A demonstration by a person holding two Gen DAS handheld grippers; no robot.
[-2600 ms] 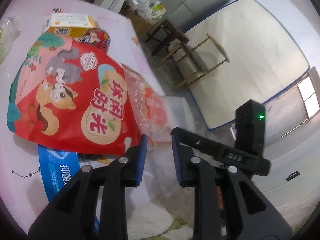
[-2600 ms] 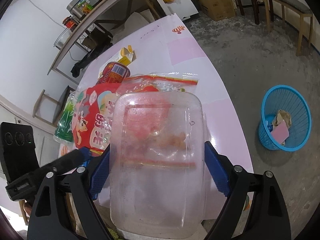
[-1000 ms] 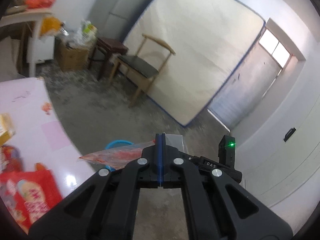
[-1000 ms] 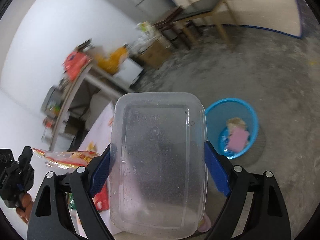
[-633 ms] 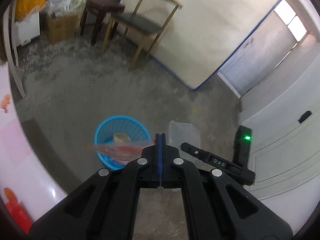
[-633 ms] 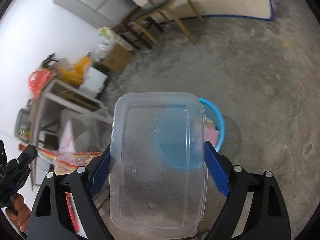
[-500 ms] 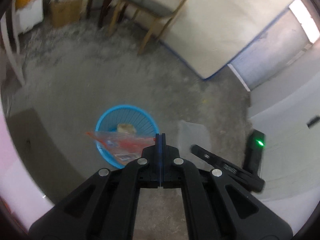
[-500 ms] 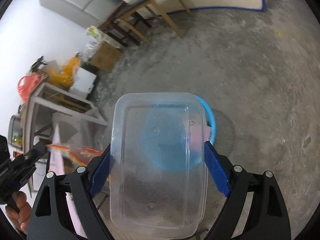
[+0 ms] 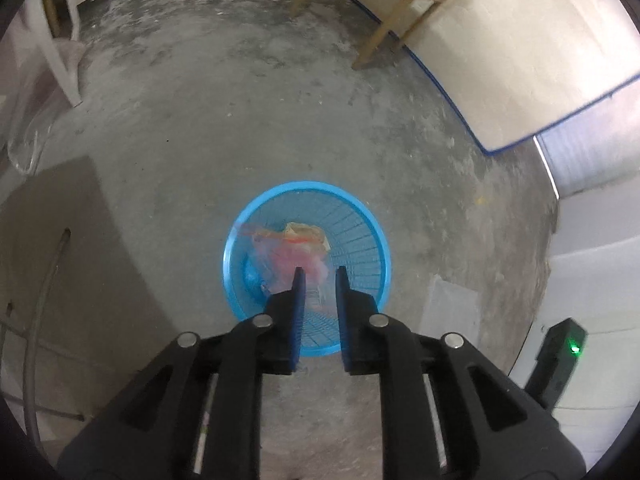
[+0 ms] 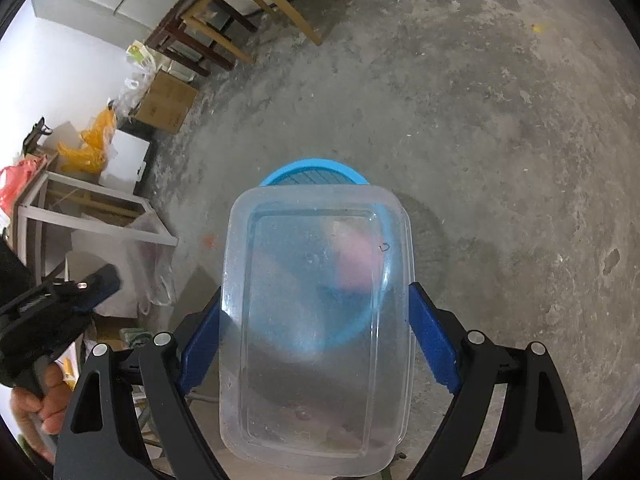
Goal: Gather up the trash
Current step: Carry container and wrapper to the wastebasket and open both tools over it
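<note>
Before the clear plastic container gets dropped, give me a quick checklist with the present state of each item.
1. Left hand-held gripper open, empty: ok.
2. Red-and-clear plastic wrapper over the round blue mesh wastebasket: ok; landed: cannot tell, blurred.
3. Right hand-held gripper shut on the clear rectangular plastic container: ok.
4. Container above the basket: ok.
5. Room left in the basket: ok.

The clear container (image 10: pixel 316 320) hides most of the blue basket (image 10: pixel 312 168); the wrapper (image 9: pixel 288 256) is blurred.

I see a bright blue mesh basket (image 9: pixel 362 236), a clear plastic container (image 10: pixel 316 320), and mottled grey floor (image 9: pixel 200 128).
</note>
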